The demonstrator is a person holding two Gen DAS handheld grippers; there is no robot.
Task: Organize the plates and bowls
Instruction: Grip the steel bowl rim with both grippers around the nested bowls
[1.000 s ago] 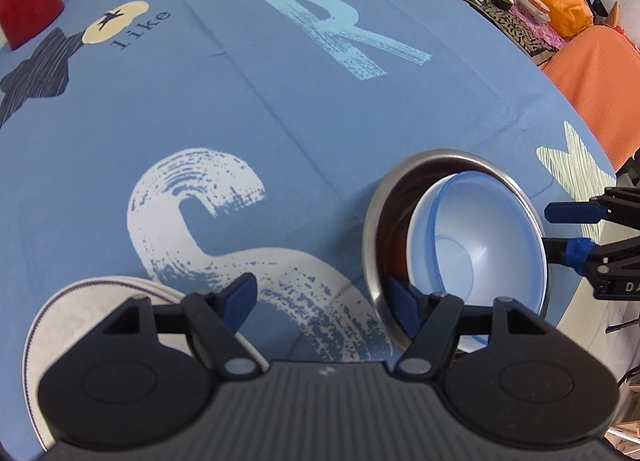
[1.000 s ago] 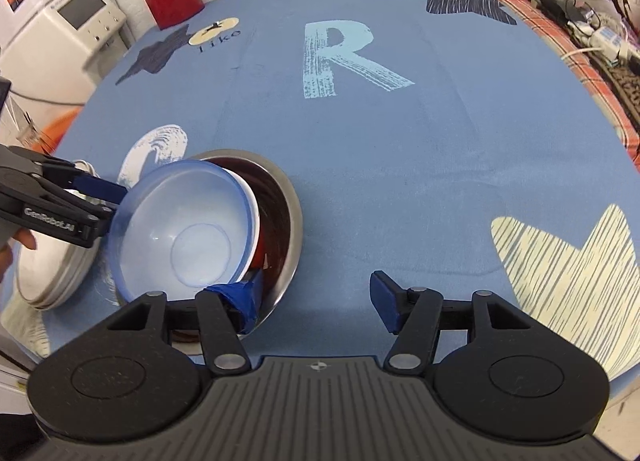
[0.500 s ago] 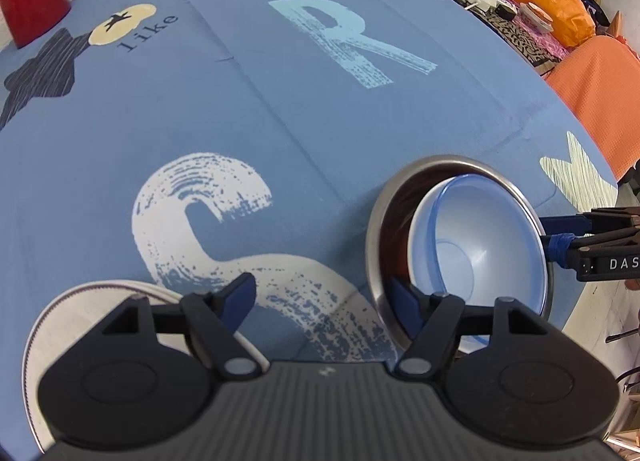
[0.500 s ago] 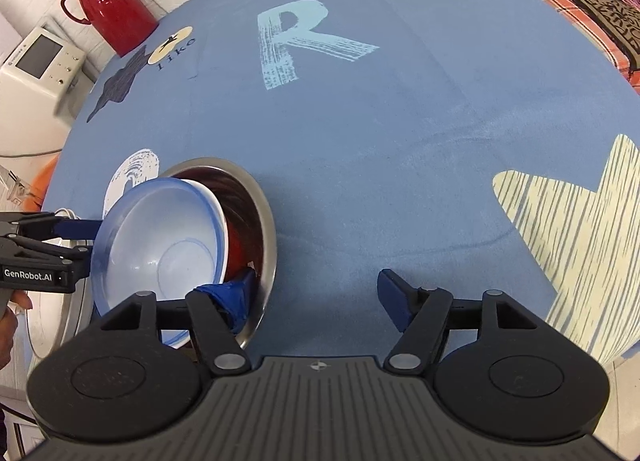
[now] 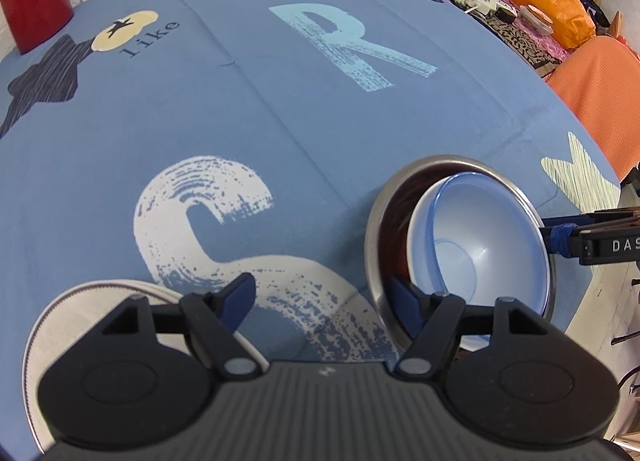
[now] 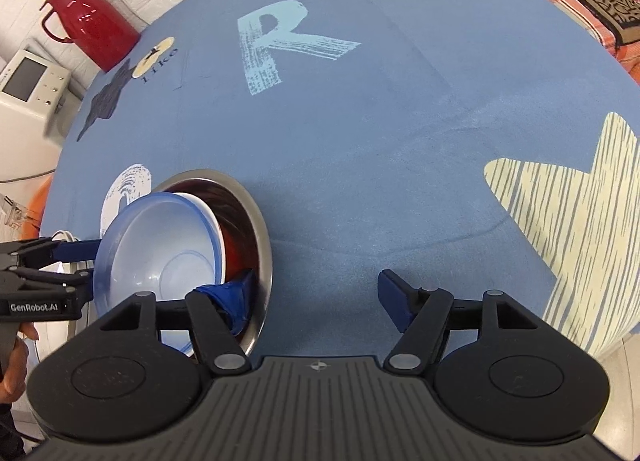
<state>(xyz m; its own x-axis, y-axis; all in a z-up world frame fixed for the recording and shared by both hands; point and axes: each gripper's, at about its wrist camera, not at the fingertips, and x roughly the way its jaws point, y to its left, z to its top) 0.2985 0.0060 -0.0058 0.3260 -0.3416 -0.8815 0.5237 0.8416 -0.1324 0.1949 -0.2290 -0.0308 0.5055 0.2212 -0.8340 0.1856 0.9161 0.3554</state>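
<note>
Since a second ago the right gripper point(image 6: 316, 297) has drawn back and up from the nested bowls, while the left gripper point(image 5: 320, 301) has barely shifted. Both grippers are wide open and hold nothing. The blue bowl point(image 5: 480, 245) leans tilted inside the steel bowl point(image 5: 384, 213), between the two grippers, with the right gripper's left finger point(image 6: 236, 293) at its rim, so the right one looks better placed to settle it; a white plate point(image 5: 80, 301) lies under the left gripper.
</note>
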